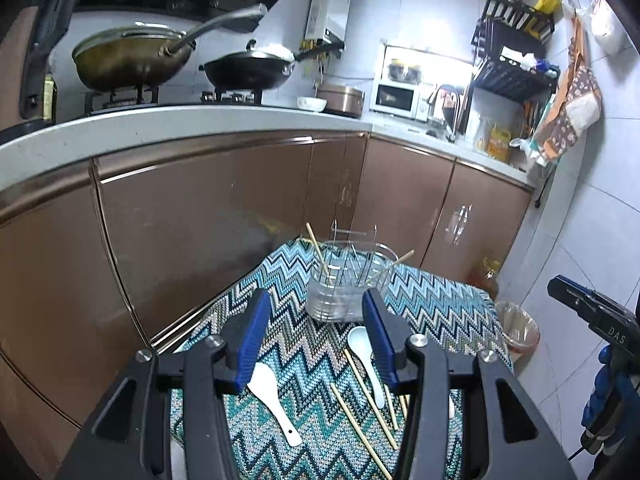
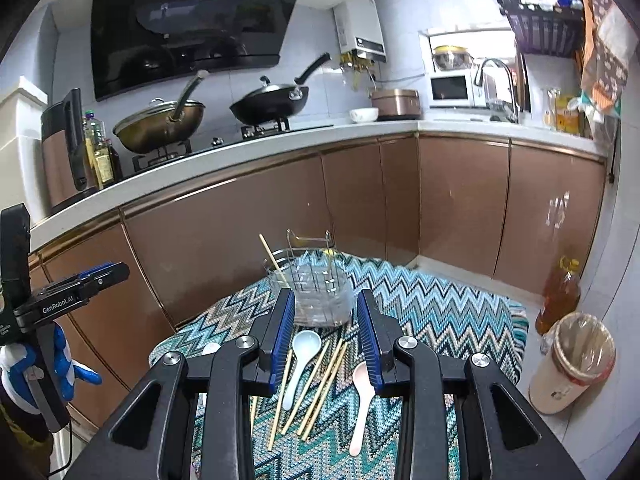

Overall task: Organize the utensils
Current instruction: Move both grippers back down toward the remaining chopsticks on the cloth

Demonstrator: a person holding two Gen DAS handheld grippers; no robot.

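Note:
A clear utensil holder (image 1: 349, 285) with a wire rack stands on the zigzag cloth (image 1: 432, 300), holding a chopstick or two (image 1: 318, 254). In front of it lie white spoons (image 1: 276, 404) (image 1: 365, 354) and several loose chopsticks (image 1: 360, 430). My left gripper (image 1: 316, 316) is open and empty above them. In the right wrist view the holder (image 2: 320, 292) stands ahead. A white spoon (image 2: 300, 364), a pinkish spoon (image 2: 361, 404) and several chopsticks (image 2: 316, 392) lie below my open, empty right gripper (image 2: 326, 316).
Brown cabinets (image 2: 240, 224) and a counter with two woks (image 2: 272, 106) stand behind the table. A lined waste bin (image 2: 572, 364) and an oil bottle (image 2: 560, 296) stand on the floor to the right. The other gripper shows at each view's edge (image 1: 592, 312) (image 2: 60, 300).

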